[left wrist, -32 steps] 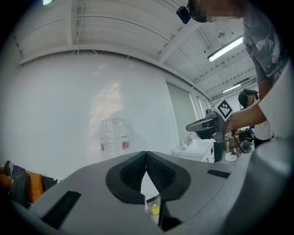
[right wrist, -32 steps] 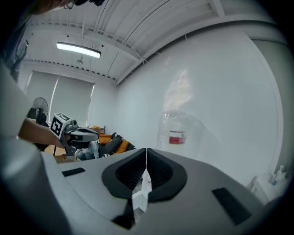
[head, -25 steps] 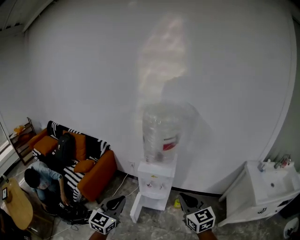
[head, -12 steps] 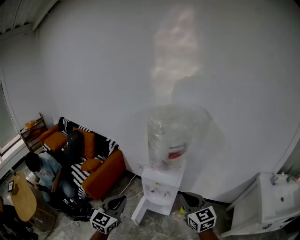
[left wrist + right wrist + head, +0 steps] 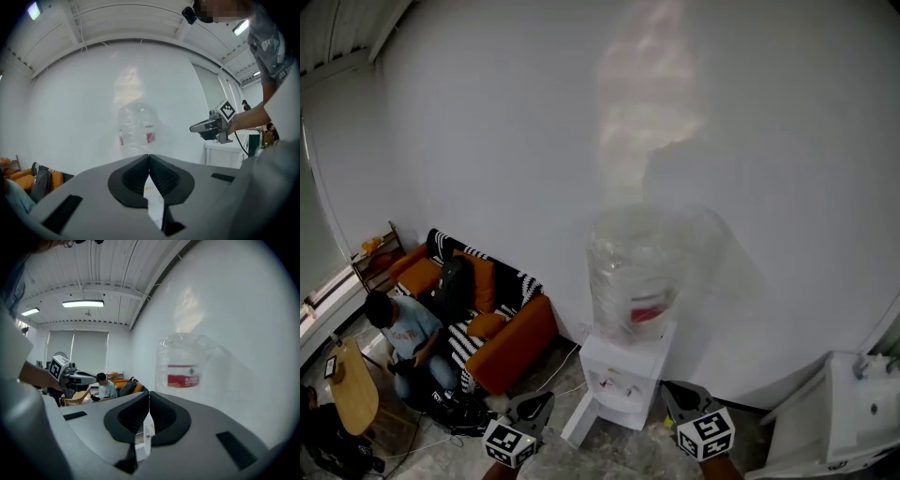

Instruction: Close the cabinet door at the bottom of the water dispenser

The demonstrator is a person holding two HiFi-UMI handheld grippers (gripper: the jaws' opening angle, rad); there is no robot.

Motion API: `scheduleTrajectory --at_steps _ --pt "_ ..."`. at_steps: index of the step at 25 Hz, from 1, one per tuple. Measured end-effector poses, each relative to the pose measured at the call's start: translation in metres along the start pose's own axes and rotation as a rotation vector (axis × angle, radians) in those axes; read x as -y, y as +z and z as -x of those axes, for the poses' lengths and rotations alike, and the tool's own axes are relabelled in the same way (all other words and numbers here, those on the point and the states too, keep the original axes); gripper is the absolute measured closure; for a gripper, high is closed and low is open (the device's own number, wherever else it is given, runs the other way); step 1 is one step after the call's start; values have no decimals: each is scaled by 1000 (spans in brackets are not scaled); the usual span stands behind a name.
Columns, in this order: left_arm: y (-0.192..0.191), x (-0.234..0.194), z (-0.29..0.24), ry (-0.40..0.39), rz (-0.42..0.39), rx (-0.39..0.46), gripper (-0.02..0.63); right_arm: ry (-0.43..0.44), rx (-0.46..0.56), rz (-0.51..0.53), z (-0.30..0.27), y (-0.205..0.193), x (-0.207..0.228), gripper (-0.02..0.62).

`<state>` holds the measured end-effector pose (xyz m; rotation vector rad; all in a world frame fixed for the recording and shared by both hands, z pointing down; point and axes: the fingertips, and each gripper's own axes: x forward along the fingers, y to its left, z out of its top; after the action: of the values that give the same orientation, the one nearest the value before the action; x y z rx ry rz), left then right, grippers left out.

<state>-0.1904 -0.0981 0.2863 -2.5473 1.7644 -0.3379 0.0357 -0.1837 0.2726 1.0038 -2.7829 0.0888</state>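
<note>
The left gripper [image 5: 532,407] and right gripper [image 5: 682,401], jaws pressed together and empty, are hovering either side of the water dispenser [image 5: 623,375], whose cabinet door [image 5: 580,418] is standing open nearer the left one, probably readying a closed-tip push.

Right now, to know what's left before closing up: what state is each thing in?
cabinet door: open, swung out from the base of the water dispenser.
water bottle: upright on top of it.
left tool: shut, empty.
right tool: shut, empty.
</note>
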Motion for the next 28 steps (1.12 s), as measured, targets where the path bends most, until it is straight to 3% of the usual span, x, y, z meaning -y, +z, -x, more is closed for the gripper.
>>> scheduleTrajectory --at_steps 13,28 --pt "-41 -16 -11 7 54 -59 589 11 -62 -38 -24 -34 4 566" --pt "-122 -39 -64 -111 115 -143 589 -96 -149 -112 -49 -96 18 565"
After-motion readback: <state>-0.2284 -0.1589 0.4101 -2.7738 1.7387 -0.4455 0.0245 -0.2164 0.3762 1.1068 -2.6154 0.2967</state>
